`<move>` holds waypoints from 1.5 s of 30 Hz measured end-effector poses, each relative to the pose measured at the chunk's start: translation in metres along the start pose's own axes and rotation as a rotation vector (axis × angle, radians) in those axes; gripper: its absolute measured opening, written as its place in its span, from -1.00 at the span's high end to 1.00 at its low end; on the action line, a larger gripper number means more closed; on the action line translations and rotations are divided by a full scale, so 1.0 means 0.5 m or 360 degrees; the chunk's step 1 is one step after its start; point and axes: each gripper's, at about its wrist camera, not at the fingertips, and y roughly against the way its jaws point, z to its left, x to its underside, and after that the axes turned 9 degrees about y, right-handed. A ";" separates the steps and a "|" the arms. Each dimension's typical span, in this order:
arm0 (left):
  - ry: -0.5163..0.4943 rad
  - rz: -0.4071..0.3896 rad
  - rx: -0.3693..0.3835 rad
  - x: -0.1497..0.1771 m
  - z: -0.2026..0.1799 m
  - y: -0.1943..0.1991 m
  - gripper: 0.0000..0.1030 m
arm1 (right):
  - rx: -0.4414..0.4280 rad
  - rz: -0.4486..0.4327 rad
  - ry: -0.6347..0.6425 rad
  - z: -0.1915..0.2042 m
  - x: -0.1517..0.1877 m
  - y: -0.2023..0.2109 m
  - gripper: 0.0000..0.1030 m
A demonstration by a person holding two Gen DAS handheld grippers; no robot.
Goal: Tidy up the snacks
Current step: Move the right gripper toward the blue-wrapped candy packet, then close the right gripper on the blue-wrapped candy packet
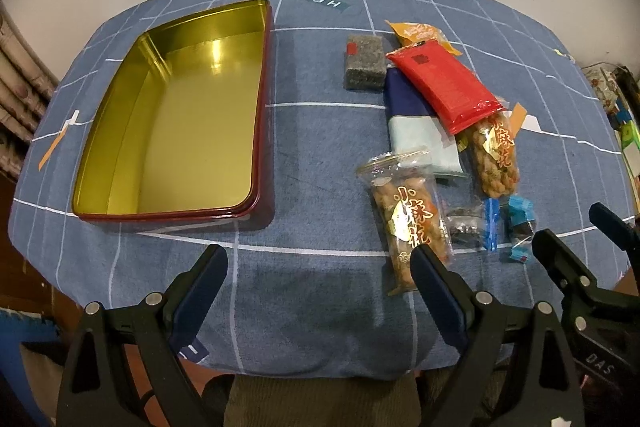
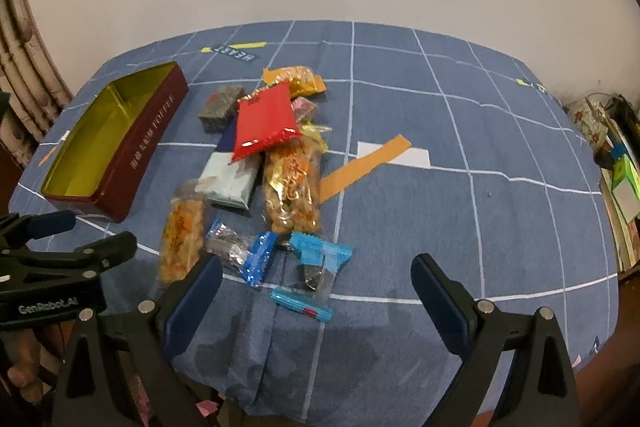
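Observation:
An open dark red tin (image 1: pixel 260 131) (image 2: pixel 136 155) with a gold inside lies empty on the left of the blue checked cloth. To its right lies a loose heap of snacks: a red packet (image 1: pixel 444 87) (image 2: pixel 264 123), a grey block (image 1: pixel 364 63) (image 2: pixel 220 103), a blue and pale packet (image 1: pixel 416 131) (image 2: pixel 232 179), two clear bags of fried twists (image 1: pixel 408 223) (image 2: pixel 292 183), an orange packet (image 2: pixel 300 81), and two blue-wrapped candies (image 2: pixel 316 267) (image 1: pixel 520 227). My left gripper (image 1: pixel 320 263) hovers open over the near cloth. My right gripper (image 2: pixel 316 275) is open around the candies' near side, holding nothing.
The table's near edge drops off just below both grippers. A white wall stands behind the table. Cluttered shelves with boxes (image 2: pixel 616 163) stand at the right edge, and a curtain (image 1: pixel 16 87) hangs at the left. The cloth to the right of the snacks is bare.

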 end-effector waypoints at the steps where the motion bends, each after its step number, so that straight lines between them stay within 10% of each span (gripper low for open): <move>1: 0.0001 0.0002 0.0001 0.000 0.000 -0.001 -0.76 | 0.0014 0.0008 -0.0002 -0.001 0.001 -0.003 -0.89; 8: -0.0006 0.0015 0.0006 -0.001 0.000 -0.007 -0.77 | 0.0035 0.0064 0.0002 -0.003 0.006 -0.022 -0.88; 33: -0.0037 0.0037 0.0071 -0.008 -0.016 -0.020 -0.76 | -0.0130 0.0246 -0.0054 -0.018 0.010 -0.106 0.41; 45: -0.0023 0.0188 0.0240 -0.019 -0.045 -0.041 -0.76 | -0.0084 0.0228 -0.0089 -0.051 0.015 -0.109 0.43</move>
